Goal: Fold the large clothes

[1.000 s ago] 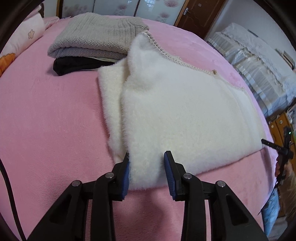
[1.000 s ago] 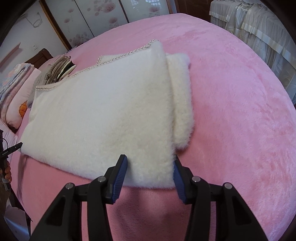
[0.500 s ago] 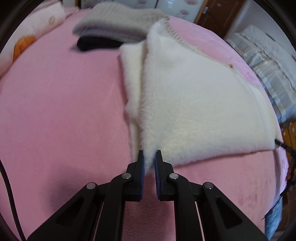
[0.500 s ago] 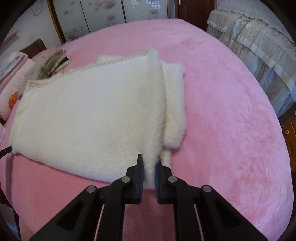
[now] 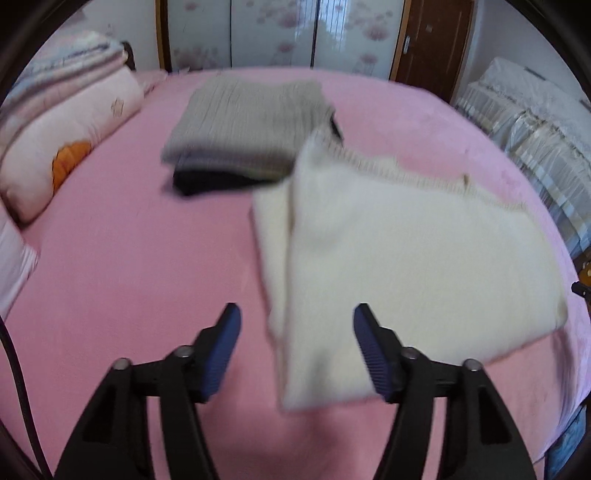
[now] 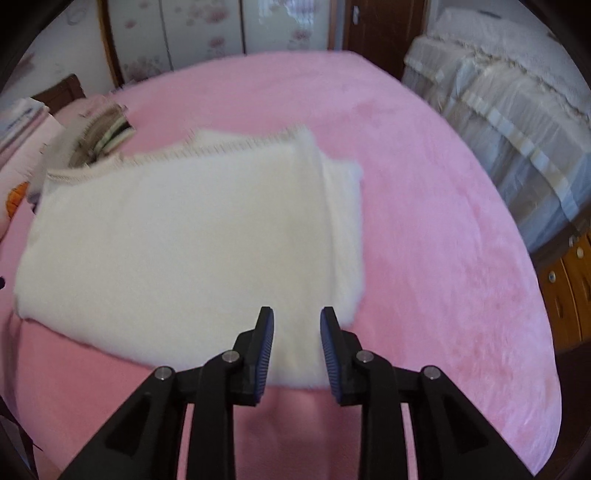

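Left wrist — blurred sweater [image 5: 406, 258] edges.

My left wrist camera looks forward and down along my left claw [image 5: 295, 350], low over the pink bed [image 5: 122, 266], facing the headboard end with the wardrobe doors [image 5: 277, 33] beyond. My right wrist camera looks the same way along my right claw [image 6: 296, 347], just as near the bed, from the other side. Both views share the white fleece garment [image 5: 406, 258], close in front of each lens, the grey folded stack [image 5: 247, 122] behind it, and the covered furniture [image 6: 509, 110] at right.
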{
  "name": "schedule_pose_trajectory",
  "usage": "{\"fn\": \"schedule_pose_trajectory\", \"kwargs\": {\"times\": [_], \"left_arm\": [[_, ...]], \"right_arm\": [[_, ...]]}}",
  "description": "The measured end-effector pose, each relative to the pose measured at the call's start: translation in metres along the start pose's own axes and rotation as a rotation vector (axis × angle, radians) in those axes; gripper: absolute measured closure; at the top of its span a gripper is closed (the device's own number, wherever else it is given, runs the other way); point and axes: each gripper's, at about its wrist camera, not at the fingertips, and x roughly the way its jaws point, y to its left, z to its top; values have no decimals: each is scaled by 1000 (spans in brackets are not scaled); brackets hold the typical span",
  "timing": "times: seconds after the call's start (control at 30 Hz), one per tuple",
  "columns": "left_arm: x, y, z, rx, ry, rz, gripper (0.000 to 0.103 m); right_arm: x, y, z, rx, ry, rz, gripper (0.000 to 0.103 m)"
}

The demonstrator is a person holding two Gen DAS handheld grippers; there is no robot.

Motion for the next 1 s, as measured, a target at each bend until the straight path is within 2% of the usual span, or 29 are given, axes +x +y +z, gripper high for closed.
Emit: {"fn": "schedule_pose_trajectory", "kwargs": {"times": [0.17, 0.23, 0.3, 0.33, 0.4, 0.47, 0.57, 0.6, 0.63, 0.7, 0.73, 0.77, 0.8, 0.83, 0.93, 1.0], "left_arm": [[44, -42, 64, 28, -52, 0, 38], [70, -56, 85, 33, -57, 20, 43], [95, -72, 103, 32, -33, 12, 60], [107, -76, 111, 28, -17, 17, 64], [129, -80, 124, 27, -4, 74, 79], [142, -72, 131, -3, -7, 132, 85], [153, -49, 136, -93, -14, 80, 89], [154, -47, 135, -92, -28, 69, 89], [153, -46, 132, -82, -52, 64, 89], [151, -41, 121, -81, -91, 42, 89], [155, -37, 117, -89, -102, 27, 89], [157, -33, 112, -103, -109, 12, 89], [158, -29, 106, -116, -111, 2, 89], [161, -28, 106, -126, -113, -5, 89], [160, -25, 106, -126, -102, -4, 89], [155, -26, 108, -132, -75, 0, 88]], "right_arm": [[30, 63, 60, -103, -79, 10, 77], [53, 83, 82, -122, -89, 18, 77], [76, 102, 101, -132, -92, 28, 77], [88, 107, 110, -132, -81, 34, 77], [115, 112, 125, -126, -52, 27, 77], [139, 104, 134, -109, -18, -5, 77], [165, 77, 138, -120, -2, -172, 77], [171, 59, 138, -105, 0, -228, 77], [173, 41, 136, -77, -1, -240, 79], [175, -2, 131, 15, 5, -217, 81], [174, -17, 127, 51, 5, -166, 90], [173, -27, 123, 78, 4, -134, 93], [173, -30, 122, 87, 2, -128, 98], [172, -29, 122, 82, -1, -132, 98], [170, -17, 123, 40, 5, -182, 97], [163, -13, 125, 48, 1, -179, 94]]}}
